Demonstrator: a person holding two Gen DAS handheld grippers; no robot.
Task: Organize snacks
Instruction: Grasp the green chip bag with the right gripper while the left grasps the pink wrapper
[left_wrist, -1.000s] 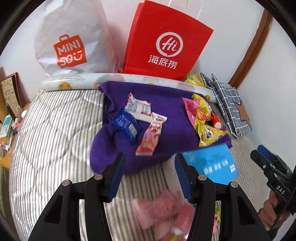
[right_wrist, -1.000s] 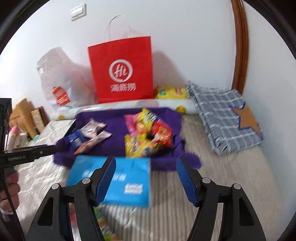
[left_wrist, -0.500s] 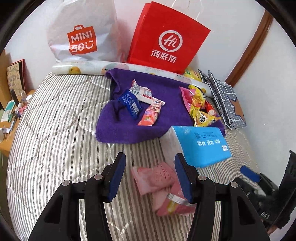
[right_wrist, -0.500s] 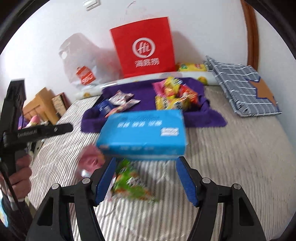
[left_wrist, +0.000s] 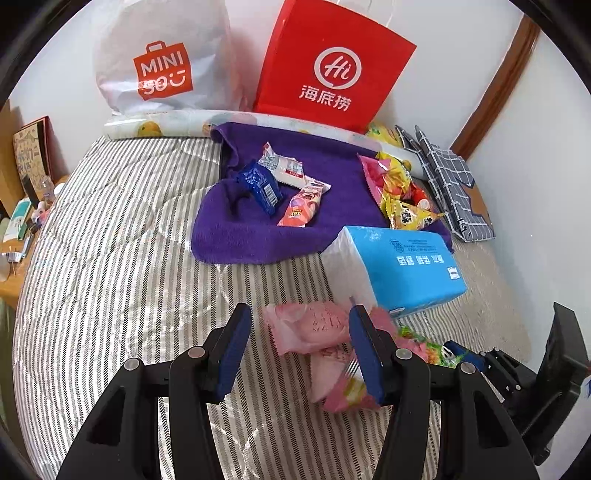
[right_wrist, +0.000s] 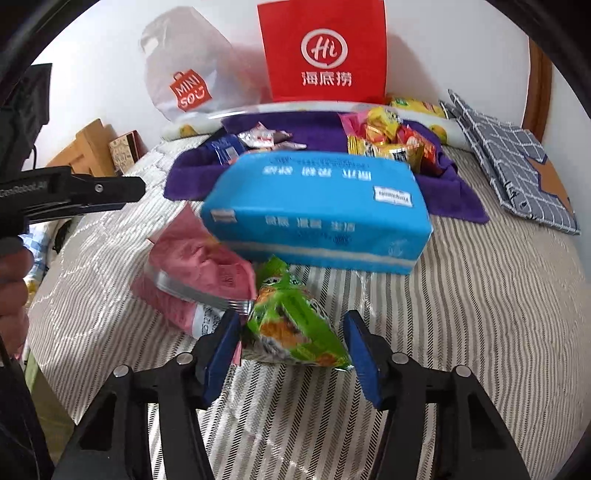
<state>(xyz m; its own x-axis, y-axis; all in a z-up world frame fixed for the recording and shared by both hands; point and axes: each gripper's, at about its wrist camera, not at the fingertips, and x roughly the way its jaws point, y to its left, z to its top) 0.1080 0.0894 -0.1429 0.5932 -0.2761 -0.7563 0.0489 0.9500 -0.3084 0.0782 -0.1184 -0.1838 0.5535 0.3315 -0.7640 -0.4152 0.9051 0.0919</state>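
Two pink snack packs (left_wrist: 310, 325) lie on the striped bed cover (left_wrist: 110, 258), and my left gripper (left_wrist: 300, 314) hovers open over them. Beside them lies a green snack pack (right_wrist: 291, 325), between the fingers of my right gripper (right_wrist: 291, 321). Its jaws are closing, and the pads stand close to the pack's sides without squeezing it. Behind both is a blue tissue pack (right_wrist: 317, 206). Farther back a purple towel (left_wrist: 240, 229) carries a blue packet (left_wrist: 258, 186), a few more wrappers and a yellow-red pile of snacks (left_wrist: 399, 192).
A red paper bag (left_wrist: 332, 66) and a white plastic bag (left_wrist: 159, 62) stand against the back wall. Checked folded fabric (left_wrist: 450, 184) lies at the right near the wall. A cluttered bedside table (left_wrist: 14, 240) sits off the bed's left edge.
Both views have pulled back and dropped toward the near snacks. The green pack has come between the right fingers, which stand slightly narrower. The pink packs now lie under the left fingers.
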